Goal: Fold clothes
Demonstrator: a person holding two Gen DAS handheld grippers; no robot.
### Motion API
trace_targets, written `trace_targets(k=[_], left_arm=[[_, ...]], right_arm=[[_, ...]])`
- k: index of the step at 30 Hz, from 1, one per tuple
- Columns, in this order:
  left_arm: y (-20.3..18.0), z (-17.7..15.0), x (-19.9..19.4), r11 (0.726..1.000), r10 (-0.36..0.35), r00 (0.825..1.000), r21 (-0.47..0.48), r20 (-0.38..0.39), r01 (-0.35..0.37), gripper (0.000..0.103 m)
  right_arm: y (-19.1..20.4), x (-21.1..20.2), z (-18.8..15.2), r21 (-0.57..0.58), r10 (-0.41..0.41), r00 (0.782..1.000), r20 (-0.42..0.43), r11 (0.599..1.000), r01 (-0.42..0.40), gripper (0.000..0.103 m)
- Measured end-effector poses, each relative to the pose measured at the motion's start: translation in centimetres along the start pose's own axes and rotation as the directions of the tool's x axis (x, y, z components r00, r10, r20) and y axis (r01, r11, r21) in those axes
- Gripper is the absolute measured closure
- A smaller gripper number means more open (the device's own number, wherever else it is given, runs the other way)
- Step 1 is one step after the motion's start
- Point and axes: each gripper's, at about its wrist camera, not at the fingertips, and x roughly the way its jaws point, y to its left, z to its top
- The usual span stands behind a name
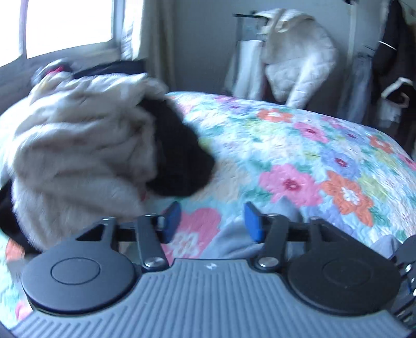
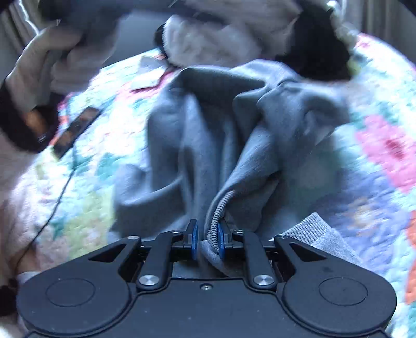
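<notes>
A grey zip-up sweatshirt lies bunched on the flowered quilt. My right gripper is shut on the sweatshirt's edge by its zipper and lifts it a little. My left gripper is open and empty just above the quilt; a corner of the grey sweatshirt lies under its right finger. A cream fleece garment with a black lining is heaped to the left of the left gripper; it also shows in the right wrist view beyond the sweatshirt.
A white quilted jacket hangs on a rack behind the bed, with dark clothes to its right. A window is at the back left. A dark flat device with a cable lies on the quilt at left.
</notes>
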Motion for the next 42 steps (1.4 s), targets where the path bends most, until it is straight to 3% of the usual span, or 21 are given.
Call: trace_targets(k=[2, 6, 7, 8, 9, 12, 14, 17, 19, 22, 25, 27, 29, 33, 34, 36, 38, 39, 40, 42], left_arm=[[-1.9, 0.2, 1.6, 0.995, -0.043, 0.999, 0.085, -0.024, 0.045, 0.015], [-2.7, -2.2, 3.8, 0.99, -0.001, 0.993, 0.14, -0.116, 0.017, 0.016], [-2.9, -2.9, 4.4, 0.988, 0.01, 0.99, 0.154, -0.139, 0.011, 0.023], [-3.1, -3.5, 4.9, 0.986, 0.022, 0.987, 0.168, -0.162, 0.005, 0.064], [-3.3, -4.1, 5.5, 0.983, 0.034, 0.982, 0.183, -0.184, 0.0, 0.094], [-3.3, -5.8, 6.8, 0.979, 0.068, 0.968, 0.201, -0.24, -0.018, 0.096], [-0.5, -6.4, 5.6, 0.995, 0.057, 0.968, 0.092, -0.244, -0.036, 0.096], [1.7, -7.6, 4.3, 1.0, 0.015, 0.965, -0.021, -0.261, -0.022, 0.096], [2.0, -8.5, 4.1, 0.999, 0.026, 0.961, -0.024, -0.275, -0.034, 0.096], [1.8, -9.4, 3.9, 0.999, 0.036, 0.959, -0.028, -0.283, -0.046, 0.096], [1.8, -9.5, 3.9, 0.998, 0.04, 0.959, -0.033, -0.281, -0.051, 0.096], [1.4, -8.8, 4.2, 0.998, 0.047, 0.963, -0.024, -0.266, -0.055, 0.096], [0.6, -7.2, 4.7, 0.998, 0.055, 0.971, -0.006, -0.234, -0.058, 0.096], [-1.3, -1.9, 5.1, 0.999, 0.032, 0.994, -0.001, -0.106, -0.032, 0.096], [-1.8, -0.3, 5.1, 1.0, 0.02, 0.998, -0.007, -0.064, -0.021, 0.096], [-2.9, 2.9, 4.6, 0.999, -0.008, 0.999, -0.048, 0.038, 0.01, 0.096], [-4.0, 5.7, 4.0, 0.994, -0.037, 0.989, -0.1, 0.142, 0.052, 0.096], [-4.6, 6.5, 4.1, 0.988, -0.058, 0.982, -0.131, 0.181, 0.082, 0.095], [-5.3, 7.1, 4.8, 0.981, -0.069, 0.979, -0.168, 0.193, 0.102, 0.092], [-6.9, 7.4, 8.3, 0.98, -0.041, 0.992, -0.191, 0.121, 0.063, 0.067]], right_arm=[[0.5, -0.7, -0.2, 0.001, 0.005, 1.0, 0.01, 1.0, -0.005, 0.084], [1.5, -2.2, -0.5, 0.004, 0.015, 0.999, 0.03, 1.0, -0.015, 0.084], [1.7, -2.6, -0.6, 0.004, 0.017, 0.999, 0.035, 1.0, -0.018, 0.081], [2.0, -2.9, -0.7, 0.005, 0.02, 0.999, 0.04, 1.0, -0.02, 0.08], [2.2, -3.3, -0.7, 0.006, 0.022, 0.999, 0.045, 1.0, -0.023, 0.079], [2.9, -4.4, -1.0, 0.007, 0.03, 0.998, 0.06, 1.0, -0.03, 0.079], [3.4, -5.1, -1.1, 0.008, 0.035, 0.997, 0.07, 0.999, -0.035, 0.068], [2.5, -5.0, -1.0, 0.01, 0.013, 0.998, 0.068, 1.0, -0.014, 0.062], [1.6, -4.7, -0.9, 0.012, -0.005, 0.998, 0.064, 1.0, 0.005, 0.06], [0.3, -4.3, -0.7, 0.014, -0.034, 0.998, 0.057, 0.999, 0.033, 0.041], [-1.1, -3.9, -0.5, 0.016, -0.062, 0.997, 0.05, 0.998, 0.061, 0.04], [-2.0, -3.6, -0.3, 0.017, -0.081, 0.996, 0.046, 0.997, 0.08, 0.052], [-2.9, -3.4, -0.2, 0.018, -0.099, 0.994, 0.042, 0.995, 0.099, 0.084], [-4.7, -2.8, 0.1, 0.02, -0.137, 0.99, 0.033, 0.99, 0.136, 0.089], [-5.6, -3.6, 0.3, 0.03, -0.163, 0.985, 0.049, 0.986, 0.162, 0.09], [-8.8, -8.0, 0.9, 0.104, -0.273, 0.95, 0.149, 0.96, 0.26, 0.09], [-12.0, -12.2, 0.1, 0.233, -0.391, 0.887, 0.245, 0.912, 0.337, 0.092], [-13.5, -13.7, -0.8, 0.3, -0.463, 0.844, 0.271, 0.874, 0.383, 0.092], [-14.9, -14.2, -2.0, 0.353, -0.51, 0.819, 0.262, 0.841, 0.411, 0.091], [-17.6, -13.3, -4.6, 0.433, -0.541, 0.819, 0.19, 0.795, 0.425, 0.087]])
